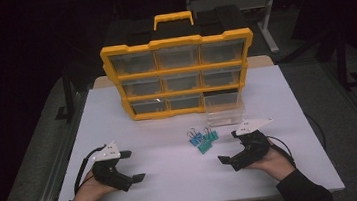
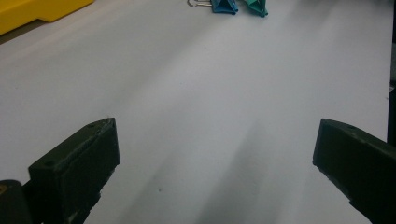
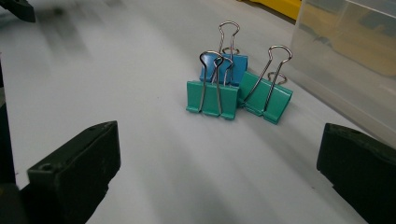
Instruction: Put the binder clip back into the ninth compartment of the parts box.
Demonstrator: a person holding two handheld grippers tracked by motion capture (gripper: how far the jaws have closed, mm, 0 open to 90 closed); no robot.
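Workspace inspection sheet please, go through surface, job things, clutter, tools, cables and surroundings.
Surface: white table, bare in front.
Job's things: three binder clips, one blue, two teal, bunched together; clear drawer standing out of the yellow organizer, beside the clips.
Clutter: nothing seen.
Grippers: left tool open, on the table; right tool open, facing the clips.
Cables: black cable behind the left tool, another behind the right.
Surroundings: dark room, metal frames.
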